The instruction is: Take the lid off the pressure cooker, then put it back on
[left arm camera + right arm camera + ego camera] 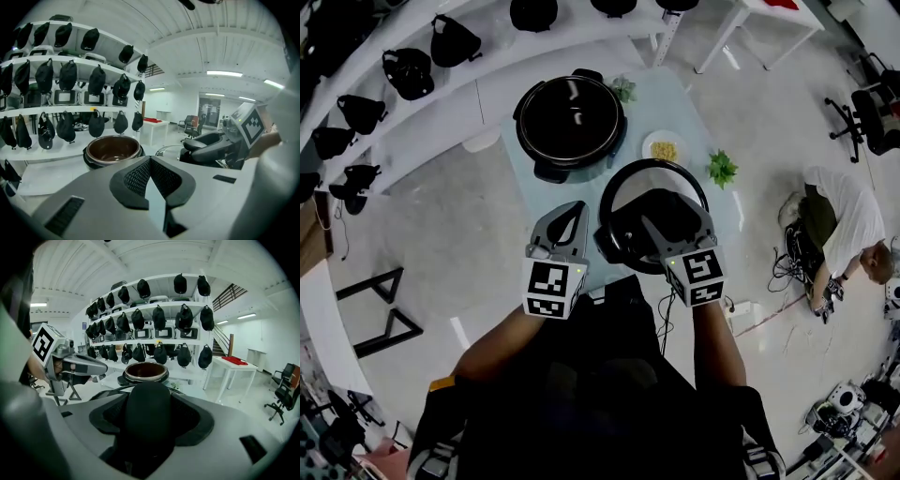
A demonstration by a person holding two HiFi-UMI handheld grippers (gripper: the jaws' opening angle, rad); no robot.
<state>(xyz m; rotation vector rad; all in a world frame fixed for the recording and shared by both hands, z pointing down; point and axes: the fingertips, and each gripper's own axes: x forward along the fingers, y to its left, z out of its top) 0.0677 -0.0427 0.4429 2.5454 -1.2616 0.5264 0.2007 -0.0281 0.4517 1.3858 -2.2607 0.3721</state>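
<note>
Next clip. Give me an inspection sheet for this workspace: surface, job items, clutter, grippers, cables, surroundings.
Surface: pale table, partly bare.
Job's things: pressure cooker open on the table; lid off it, held nearer the person.
Clutter: small plate of food; two green plants.
Grippers: left gripper shut, empty; right gripper shut on the lid's handle.
Cables: loose cables on the floor beside a seated person.
Surroundings: shelves of black bags; office chair.
</note>
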